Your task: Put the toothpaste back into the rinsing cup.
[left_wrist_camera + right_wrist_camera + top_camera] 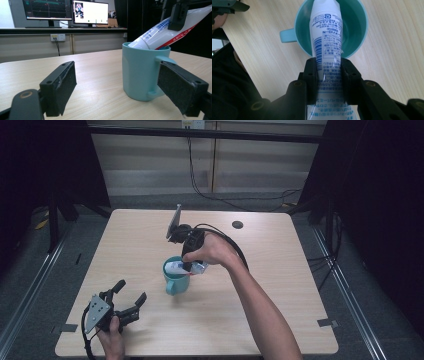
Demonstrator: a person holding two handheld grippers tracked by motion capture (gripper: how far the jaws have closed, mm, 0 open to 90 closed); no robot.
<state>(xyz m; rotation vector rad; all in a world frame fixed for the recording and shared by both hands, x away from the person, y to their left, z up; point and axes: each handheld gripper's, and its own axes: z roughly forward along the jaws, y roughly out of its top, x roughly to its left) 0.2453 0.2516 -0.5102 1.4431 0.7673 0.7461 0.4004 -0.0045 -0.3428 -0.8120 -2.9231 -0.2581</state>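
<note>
A teal mug [175, 280] stands near the middle of the wooden table [150, 240], its handle toward the near side. A white tube with blue print [326, 37] leans into the mug [352, 30], cap end down inside it. My right gripper [328, 75] is shut on the tube's upper part, right above the mug's rim; the high view has the right gripper [188, 264] over the mug. My left gripper [131, 294] rests at the table's near left corner, open, its pads [62, 82] empty. From there the mug [142, 72] and the tube [165, 32] stand just ahead.
A round cable hole [237, 225] lies at the table's far right. Black cables trail from the right gripper and along the floor behind. Monitors [90, 12] stand on a shelf beyond the table. Dark frames flank both sides.
</note>
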